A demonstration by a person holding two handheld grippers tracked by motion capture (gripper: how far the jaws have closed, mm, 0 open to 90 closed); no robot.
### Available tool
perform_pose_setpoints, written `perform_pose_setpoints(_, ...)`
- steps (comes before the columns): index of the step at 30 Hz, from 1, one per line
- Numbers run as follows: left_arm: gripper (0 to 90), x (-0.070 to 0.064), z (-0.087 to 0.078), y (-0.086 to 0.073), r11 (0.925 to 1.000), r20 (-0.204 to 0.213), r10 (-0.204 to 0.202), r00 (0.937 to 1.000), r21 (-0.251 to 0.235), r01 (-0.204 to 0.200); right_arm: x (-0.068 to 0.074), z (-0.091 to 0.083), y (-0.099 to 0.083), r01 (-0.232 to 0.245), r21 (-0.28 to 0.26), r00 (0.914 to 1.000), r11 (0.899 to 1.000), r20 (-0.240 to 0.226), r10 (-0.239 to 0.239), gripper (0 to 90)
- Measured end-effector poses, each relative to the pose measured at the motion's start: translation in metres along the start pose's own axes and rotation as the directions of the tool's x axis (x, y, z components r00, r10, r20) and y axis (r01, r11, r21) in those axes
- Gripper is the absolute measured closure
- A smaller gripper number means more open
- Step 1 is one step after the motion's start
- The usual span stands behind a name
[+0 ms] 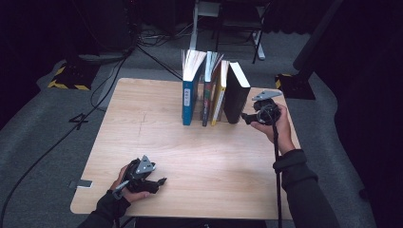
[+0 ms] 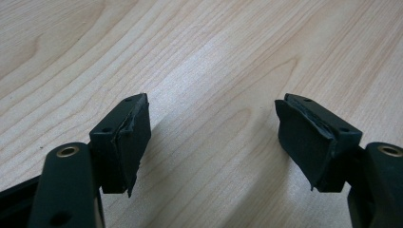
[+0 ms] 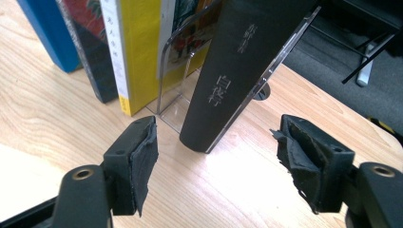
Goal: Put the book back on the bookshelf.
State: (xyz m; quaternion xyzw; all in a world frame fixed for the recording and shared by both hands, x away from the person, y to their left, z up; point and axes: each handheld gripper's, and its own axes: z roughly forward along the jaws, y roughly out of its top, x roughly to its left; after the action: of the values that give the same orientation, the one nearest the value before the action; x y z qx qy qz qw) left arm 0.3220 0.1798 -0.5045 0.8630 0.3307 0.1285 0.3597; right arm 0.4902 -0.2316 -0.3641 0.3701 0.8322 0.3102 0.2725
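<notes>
- Black-covered and leaning, the black book (image 3: pixel 237 71) is framed directly ahead of the right tool (image 3: pixel 216 164), whose jaws are spread wide to either side of its spine with nothing pinched between them.
- Its lower end is seen resting on the pale wood counter (image 3: pixel 62 123), just beyond the tool's tips and not yet touched by either pad.
- A clear acrylic bookend (image 3: pixel 173 66) is seen to the left of the black book, between it and a yellow book (image 3: pixel 138 52); farther left of the tool a dark patterned book (image 3: pixel 88 42) and a blue book (image 3: pixel 45 31) are lined up.
- From above, the right tool (image 1: pixel 247 117) is held at the row's end, beside the black book (image 1: pixel 236 92).
- The left tool (image 1: pixel 159 183) is rested low on the near counter, well apart from the row; its jaws (image 2: pixel 214 137) are spread over bare wood.
- A slip is judged possible: the spine is tilted, so an off-centre pinch could twist the book loose.
- A careless pull could drag the bookend and topple the neighbouring volumes.
</notes>
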Motion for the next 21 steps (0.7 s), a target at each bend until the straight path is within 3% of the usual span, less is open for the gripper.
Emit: perform_pose_setpoints(21,25.2,0.0,0.0,0.0,1.0,-0.007,-0.007,0.9999,0.003,0.007,0.012,-0.03,-0.035,0.08,-0.064,0.9961,0.995,-0.032,-0.082,31.3)
